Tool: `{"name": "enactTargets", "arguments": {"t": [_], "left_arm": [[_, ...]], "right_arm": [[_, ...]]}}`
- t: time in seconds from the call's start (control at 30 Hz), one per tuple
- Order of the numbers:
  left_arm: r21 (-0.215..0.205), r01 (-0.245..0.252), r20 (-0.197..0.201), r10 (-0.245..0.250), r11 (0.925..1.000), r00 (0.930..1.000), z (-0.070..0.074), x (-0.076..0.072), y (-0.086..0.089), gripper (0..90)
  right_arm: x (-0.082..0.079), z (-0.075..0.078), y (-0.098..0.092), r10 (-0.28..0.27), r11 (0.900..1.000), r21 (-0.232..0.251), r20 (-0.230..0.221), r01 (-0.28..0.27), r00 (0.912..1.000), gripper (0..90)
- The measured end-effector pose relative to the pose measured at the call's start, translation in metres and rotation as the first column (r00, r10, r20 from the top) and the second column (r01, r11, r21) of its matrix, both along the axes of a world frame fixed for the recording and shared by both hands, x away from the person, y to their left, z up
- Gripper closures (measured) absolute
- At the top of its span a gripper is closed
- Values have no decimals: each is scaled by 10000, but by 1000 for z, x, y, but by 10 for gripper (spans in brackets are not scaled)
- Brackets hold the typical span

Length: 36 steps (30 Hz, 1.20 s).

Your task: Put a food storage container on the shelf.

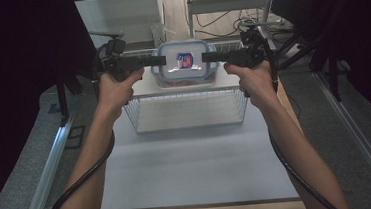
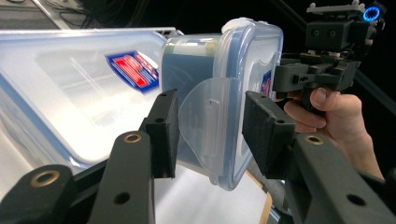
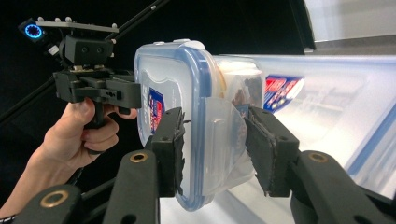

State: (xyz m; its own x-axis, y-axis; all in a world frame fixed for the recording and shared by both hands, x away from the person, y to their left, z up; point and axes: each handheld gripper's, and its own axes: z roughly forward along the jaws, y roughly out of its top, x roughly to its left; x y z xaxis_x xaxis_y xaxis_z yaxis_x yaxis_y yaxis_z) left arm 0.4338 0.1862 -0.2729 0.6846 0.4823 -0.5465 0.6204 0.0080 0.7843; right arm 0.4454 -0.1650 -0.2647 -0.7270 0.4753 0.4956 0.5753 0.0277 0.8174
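Observation:
A clear food container (image 1: 186, 73) with a blue-rimmed lid and a red-and-blue logo hangs between both grippers, over a wire basket (image 1: 137, 119). My left gripper (image 1: 162, 60) is shut on its left edge. The left gripper view shows that gripper's (image 2: 210, 133) jaws on either side of the lid rim and a clear latch flap (image 2: 205, 121). My right gripper (image 1: 205, 58) grips the opposite edge. In the right gripper view, this gripper's (image 3: 215, 154) pads press the rim and flap (image 3: 229, 140). Something reddish shows inside the container. I cannot tell whether its base rests on anything.
A larger flat lid (image 2: 70, 93) with the same logo lies just behind the container, also seen as a pale slab (image 1: 142, 88) across the basket top. The white table (image 1: 193, 169) lies in front. Black stands (image 1: 320, 54) and cables flank the table.

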Motion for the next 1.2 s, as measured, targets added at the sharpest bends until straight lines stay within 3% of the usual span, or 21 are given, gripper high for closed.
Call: {"name": "enactTargets", "arguments": {"t": [0.37,0.6,0.63,0.77,1.07,1.1,1.2], "left_arm": [[-340,-185,-320,174,9993,9993,-8,21,2,566],[-59,-506,-276,504,9987,9983,-6,23,-2,535],[330,-696,-142,701,9970,9974,-5,23,-5,513],[699,-849,-96,858,9939,9963,-7,24,-11,475],[692,-1185,-135,1197,9905,9927,-8,25,-14,392],[488,-1273,-153,1282,9907,9916,-8,26,-13,407],[609,-1277,-153,1289,9899,9915,-8,26,-13,408]], "right_arm": [[26,-2,2,-203,9995,229,-379,212,9991,574],[32,-5,1,-294,9990,317,-461,309,9985,562],[34,-5,2,-457,9986,242,-428,468,9980,561],[35,-5,4,-517,9986,93,-369,521,9980,547],[40,-6,7,-1055,9939,-328,-156,1049,9943,526],[40,-7,7,-1077,9937,-325,-132,1072,9941,522],[41,-7,7,-1109,9935,-288,-127,1105,9937,521]]}}
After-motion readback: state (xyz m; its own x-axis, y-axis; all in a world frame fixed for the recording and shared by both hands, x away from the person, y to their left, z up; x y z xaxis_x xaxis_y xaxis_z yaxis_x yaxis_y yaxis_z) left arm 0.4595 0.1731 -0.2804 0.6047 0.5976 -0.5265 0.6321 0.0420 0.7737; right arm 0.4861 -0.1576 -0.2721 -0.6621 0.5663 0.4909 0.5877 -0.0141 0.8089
